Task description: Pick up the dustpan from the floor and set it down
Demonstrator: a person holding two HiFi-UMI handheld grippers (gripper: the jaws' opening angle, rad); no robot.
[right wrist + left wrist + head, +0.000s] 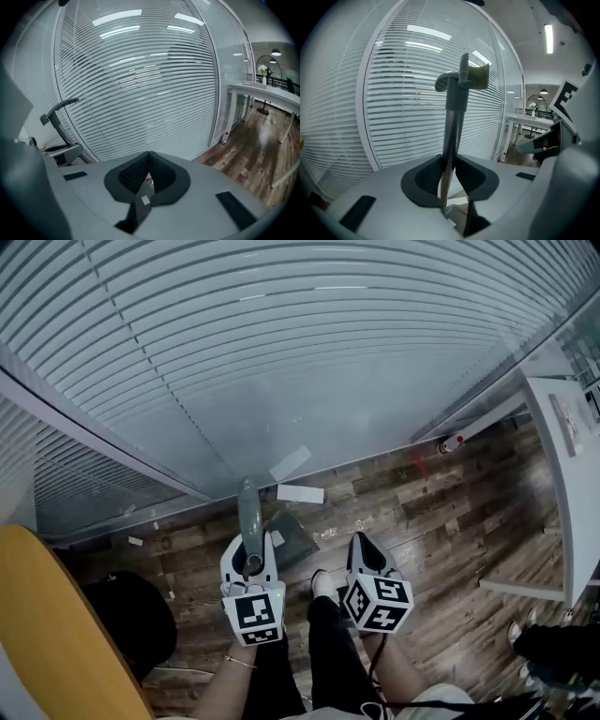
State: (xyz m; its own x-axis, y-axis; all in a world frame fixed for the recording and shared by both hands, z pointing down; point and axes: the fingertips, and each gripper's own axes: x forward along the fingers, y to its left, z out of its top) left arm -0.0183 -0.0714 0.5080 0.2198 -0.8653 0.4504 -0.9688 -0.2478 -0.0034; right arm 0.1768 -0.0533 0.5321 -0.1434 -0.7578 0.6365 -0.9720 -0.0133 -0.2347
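My left gripper (249,557) is shut on the dustpan's grey upright handle (248,512). The dark pan (292,540) hangs below it, just above the wooden floor by the glass wall. In the left gripper view the handle (453,117) rises from between the pads of the left gripper (448,176) to a bent top with a yellowish clip (477,75). To its right, my right gripper (364,551) is shut with nothing in it. In the right gripper view the black pads of the right gripper (149,161) meet, and the handle's top (57,110) shows at the far left.
A curved glass wall with blinds (281,352) runs across ahead. At the right stands a white table (562,465), with a small red-capped bottle (454,441) near its leg. Paper scraps (300,493) lie on the floor. To the left are a yellow board (47,634) and a black round object (131,615).
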